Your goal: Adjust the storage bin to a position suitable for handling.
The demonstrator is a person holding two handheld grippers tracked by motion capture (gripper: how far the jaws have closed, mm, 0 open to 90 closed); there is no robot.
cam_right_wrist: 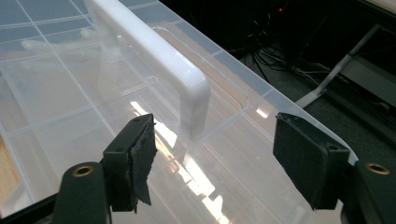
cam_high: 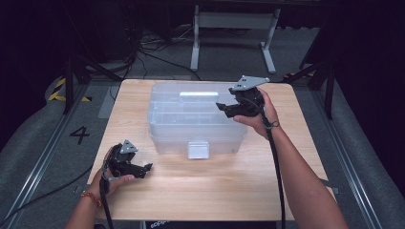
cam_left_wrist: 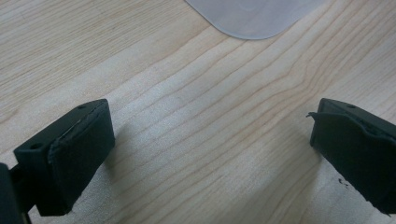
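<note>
High view: a clear plastic storage box [cam_high: 193, 121] sits on the far half of the wooden table [cam_high: 205, 186], roughly centred, lid closed. Walls and lid are see-through, with a grid of moulded dividers visible through the top. A white handle [cam_high: 198, 94] lies across the lid near the far edge, and a white latch [cam_high: 197, 149] hangs at the middle of the near wall.

Right gripper view: the handle [cam_right_wrist: 154, 51] stands as a raised white bar on the lid [cam_right_wrist: 56, 93], its near end just ahead of the gap between the jaws. Glare streaks the lid below it.

Right gripper [cam_high: 228, 108] is held above the box's right end, jaws apart, nothing between the pads; contact with the lid cannot be confirmed. Left gripper [cam_high: 143, 168] rests low over the table's near left corner, well apart from the box, jaws wide apart over bare wood [cam_left_wrist: 201, 116]. A rounded translucent corner [cam_left_wrist: 254, 16] shows ahead of it in the left gripper view.

Surroundings: grey floor, a white frame stand [cam_high: 234, 33] beyond the table, loose cables [cam_high: 153, 52], a painted numeral 4 [cam_high: 79, 134] at left. Nothing lies between either gripper and the box.
</note>
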